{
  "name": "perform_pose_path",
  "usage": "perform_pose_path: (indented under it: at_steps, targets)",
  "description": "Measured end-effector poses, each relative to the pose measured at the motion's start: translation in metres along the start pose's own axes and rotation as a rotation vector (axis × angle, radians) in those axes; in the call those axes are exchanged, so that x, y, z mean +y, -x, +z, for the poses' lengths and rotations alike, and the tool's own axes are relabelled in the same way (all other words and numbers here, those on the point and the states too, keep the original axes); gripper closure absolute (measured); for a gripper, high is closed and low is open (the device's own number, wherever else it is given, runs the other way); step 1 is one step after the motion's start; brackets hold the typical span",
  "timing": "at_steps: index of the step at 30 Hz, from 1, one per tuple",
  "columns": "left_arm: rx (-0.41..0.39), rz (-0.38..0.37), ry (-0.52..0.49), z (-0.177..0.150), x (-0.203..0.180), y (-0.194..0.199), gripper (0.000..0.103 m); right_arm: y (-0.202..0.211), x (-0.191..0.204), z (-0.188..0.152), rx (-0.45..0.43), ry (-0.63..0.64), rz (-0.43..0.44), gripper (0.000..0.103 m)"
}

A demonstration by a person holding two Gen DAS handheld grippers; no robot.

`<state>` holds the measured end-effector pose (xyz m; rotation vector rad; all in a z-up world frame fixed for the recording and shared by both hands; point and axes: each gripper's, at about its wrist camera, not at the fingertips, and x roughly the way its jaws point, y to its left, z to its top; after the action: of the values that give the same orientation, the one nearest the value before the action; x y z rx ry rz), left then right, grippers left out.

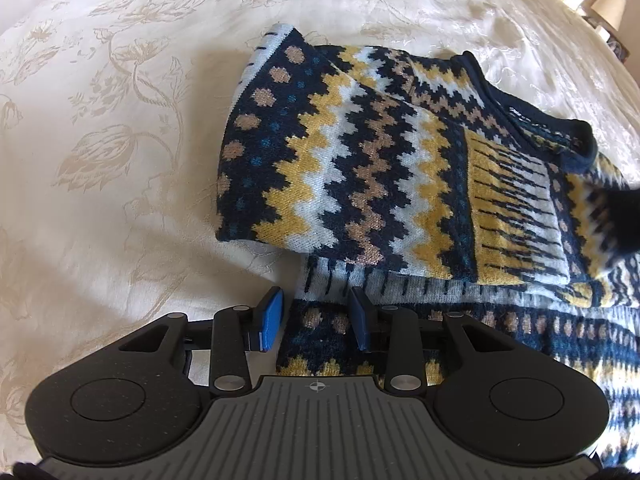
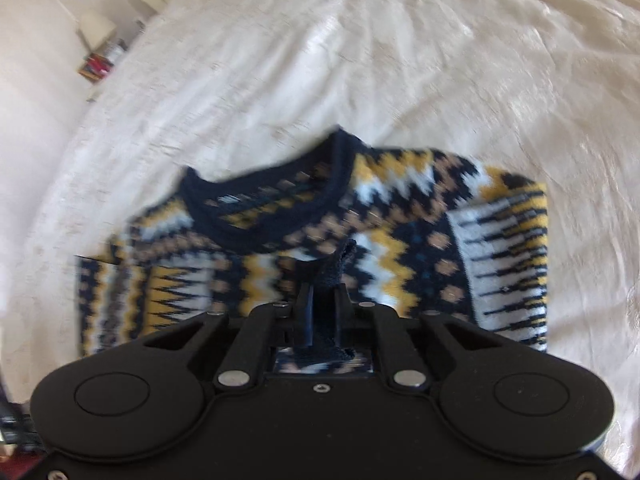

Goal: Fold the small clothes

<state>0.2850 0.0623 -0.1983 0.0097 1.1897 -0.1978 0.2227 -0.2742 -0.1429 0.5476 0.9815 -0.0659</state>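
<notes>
A patterned knit sweater (image 1: 360, 168) in navy, yellow, white and tan lies on a bed covered by a cream bedspread (image 1: 100, 140) with a woven floral design. One sleeve is folded across the body, its zigzag bands running diagonally, and the navy collar (image 1: 560, 136) sits toward the far right in the left wrist view.

The left gripper (image 1: 316, 322) points steeply down at the sweater's near edge. Its blue-padded fingers (image 1: 270, 320) stand partly apart, one over the bedspread and one over the knit, with a strip of fabric showing between them; whether the pads touch the cloth cannot be told.

In the blurred right wrist view, the right gripper (image 2: 322, 308) has its jaws drawn narrow, pinching a dark fold of the sweater (image 2: 400, 248) just below the collar (image 2: 280, 216). A lamp (image 1: 606, 8) stands beyond the bed's far corner.
</notes>
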Motion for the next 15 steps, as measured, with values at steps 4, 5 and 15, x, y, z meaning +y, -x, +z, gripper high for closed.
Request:
perform_pose_path:
  at_steps: [4, 5, 15]
  targets:
    - [0.001, -0.003, -0.012, 0.000, 0.000, 0.000, 0.068, 0.055, 0.020, 0.006, -0.122, 0.042, 0.084, 0.086]
    - [0.002, -0.003, -0.013, 0.000, 0.000, 0.000, 0.068, 0.065, 0.018, 0.005, -0.145, 0.044, 0.077, 0.086]
    - [0.018, 0.000, -0.044, 0.003, -0.002, 0.006, 0.068, 0.035, -0.042, -0.008, -0.017, 0.019, -0.208, 0.086]
